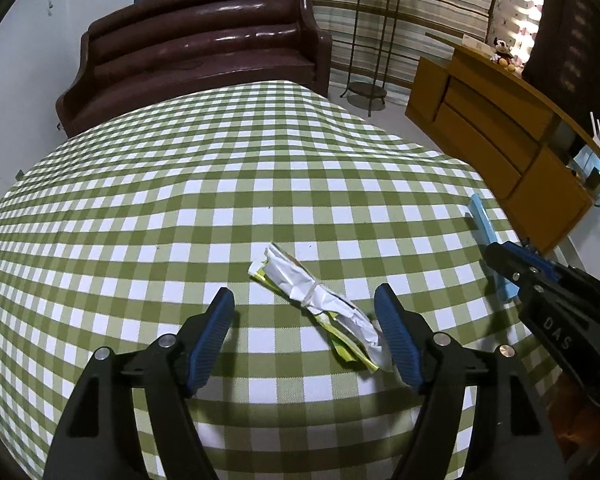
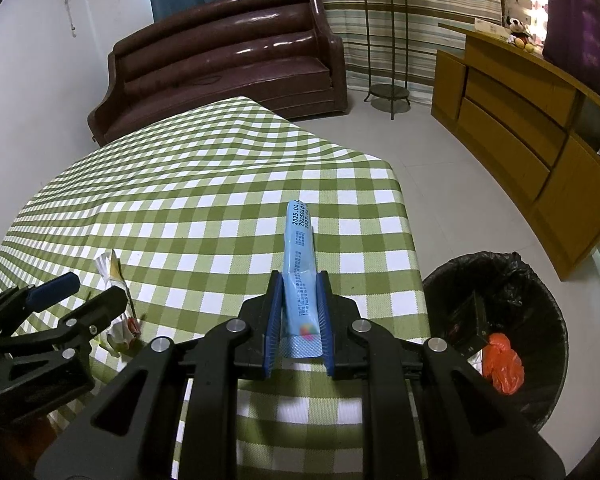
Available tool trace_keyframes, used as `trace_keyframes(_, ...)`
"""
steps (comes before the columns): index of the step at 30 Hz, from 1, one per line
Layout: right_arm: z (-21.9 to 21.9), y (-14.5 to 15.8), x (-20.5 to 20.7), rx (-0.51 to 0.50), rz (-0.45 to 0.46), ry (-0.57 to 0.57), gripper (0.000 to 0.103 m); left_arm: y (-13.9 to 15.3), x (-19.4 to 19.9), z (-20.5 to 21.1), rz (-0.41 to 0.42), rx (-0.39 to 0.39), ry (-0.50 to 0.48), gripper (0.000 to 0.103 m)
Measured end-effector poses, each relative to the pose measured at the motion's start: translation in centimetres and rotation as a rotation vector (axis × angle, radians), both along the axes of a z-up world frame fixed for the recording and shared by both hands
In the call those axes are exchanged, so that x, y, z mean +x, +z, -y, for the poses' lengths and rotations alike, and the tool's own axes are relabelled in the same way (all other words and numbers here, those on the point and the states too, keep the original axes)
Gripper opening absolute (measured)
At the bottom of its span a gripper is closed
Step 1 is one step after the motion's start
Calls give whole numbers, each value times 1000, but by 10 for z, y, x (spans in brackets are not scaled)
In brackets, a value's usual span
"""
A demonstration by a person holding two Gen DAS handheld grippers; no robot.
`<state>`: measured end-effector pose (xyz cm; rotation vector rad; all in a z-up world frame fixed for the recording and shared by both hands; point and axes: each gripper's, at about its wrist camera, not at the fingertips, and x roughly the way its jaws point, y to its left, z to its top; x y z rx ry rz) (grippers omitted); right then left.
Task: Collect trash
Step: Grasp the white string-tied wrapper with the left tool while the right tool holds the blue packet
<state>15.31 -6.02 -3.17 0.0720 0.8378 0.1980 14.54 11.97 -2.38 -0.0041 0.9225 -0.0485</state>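
Midway through my cleanup: my right gripper jaws pinch a blue tube above the desk, the lined bin near right. My left gripper jaws stand spread around the crumpled wrapper, not yet picked up.

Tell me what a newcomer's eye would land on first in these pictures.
First, the green checked tablecloth filling both views. Then the blue tube clamped in the right hand-held gripper, and the crumpled white wrapper lying between the open pads of the left hand-held gripper. To the right, on the floor beside the table, a black-lined bin holds orange trash.
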Motion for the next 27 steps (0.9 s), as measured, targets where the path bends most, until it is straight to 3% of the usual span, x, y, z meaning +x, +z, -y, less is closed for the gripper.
trace_keyframes(7, 0, 2, -3, 7, 3, 7, 17, -10, -6, -1, -42, 16, 44, 73)
trace_keyframes(20, -3, 3, -5, 10, 3, 7, 17, -8, -19, -15, -34, -3, 53, 73)
trace_keyframes(27, -5, 4, -6, 10, 2, 8, 17, -5, -23, -12, -32, -16, 19, 57)
